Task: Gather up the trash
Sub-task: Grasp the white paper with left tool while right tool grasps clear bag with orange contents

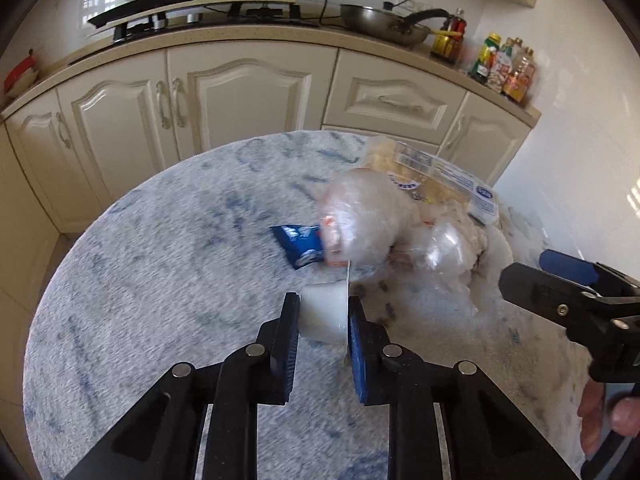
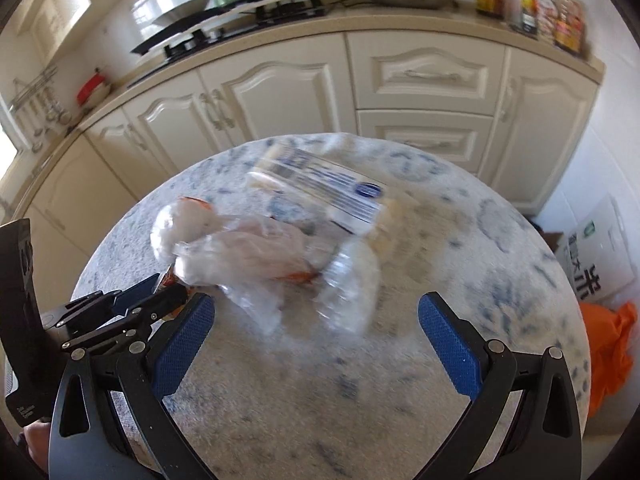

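A round table point(image 1: 160, 280) covered in mottled blue-grey cloth is set before cream cabinets point(image 1: 240, 92) with arched panel doors. A beige countertop point(image 1: 280, 36) is backed by glossy white wall tiles point(image 1: 580, 100), in which bright window light is reflected.

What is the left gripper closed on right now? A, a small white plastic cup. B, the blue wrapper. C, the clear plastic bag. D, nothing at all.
A: in the left wrist view the left gripper has its pads pressed on a small white plastic cup, while the blue wrapper and clear plastic bag lie beyond it.
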`<move>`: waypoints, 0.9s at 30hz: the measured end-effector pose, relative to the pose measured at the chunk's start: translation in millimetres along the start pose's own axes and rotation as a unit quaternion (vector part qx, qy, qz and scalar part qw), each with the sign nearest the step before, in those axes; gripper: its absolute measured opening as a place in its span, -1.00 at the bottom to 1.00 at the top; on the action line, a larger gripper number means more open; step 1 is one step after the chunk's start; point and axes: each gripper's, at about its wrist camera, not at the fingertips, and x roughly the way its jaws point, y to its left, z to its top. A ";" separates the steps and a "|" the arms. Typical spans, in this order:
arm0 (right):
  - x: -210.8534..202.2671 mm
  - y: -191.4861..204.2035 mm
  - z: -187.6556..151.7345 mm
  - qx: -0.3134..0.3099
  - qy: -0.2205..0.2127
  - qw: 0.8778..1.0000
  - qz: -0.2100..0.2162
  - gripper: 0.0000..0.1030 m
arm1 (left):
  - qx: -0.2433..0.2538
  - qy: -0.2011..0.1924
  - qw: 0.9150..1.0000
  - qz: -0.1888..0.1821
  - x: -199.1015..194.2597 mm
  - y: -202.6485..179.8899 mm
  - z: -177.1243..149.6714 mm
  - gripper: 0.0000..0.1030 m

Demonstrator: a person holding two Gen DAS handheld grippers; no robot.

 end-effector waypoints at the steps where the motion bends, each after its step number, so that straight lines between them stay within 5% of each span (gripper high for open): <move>1: 3.1 5.6 1.5 -0.012 0.002 1.000 0.002 1.00 | -0.007 -0.002 1.000 0.000 0.9 5.7 3.5 -0.65; 10: 48.3 60.7 11.8 -0.150 0.023 0.988 0.006 0.96 | -0.035 -0.016 0.999 0.020 -3.6 29.1 13.1 -0.64; 13: 70.2 72.6 7.2 -0.193 0.046 0.980 -0.004 0.73 | -0.038 -0.017 0.999 0.025 -1.2 30.8 12.6 -0.64; 19: 60.6 65.1 4.0 -0.149 0.050 0.987 0.027 -0.21 | -0.037 -0.022 0.999 0.017 -42.8 26.2 -31.7 -0.64; 27: 26.4 31.0 -22.7 -0.041 0.051 0.994 0.088 -0.37 | -0.018 -0.022 1.000 -0.006 -75.2 12.1 -59.0 -0.64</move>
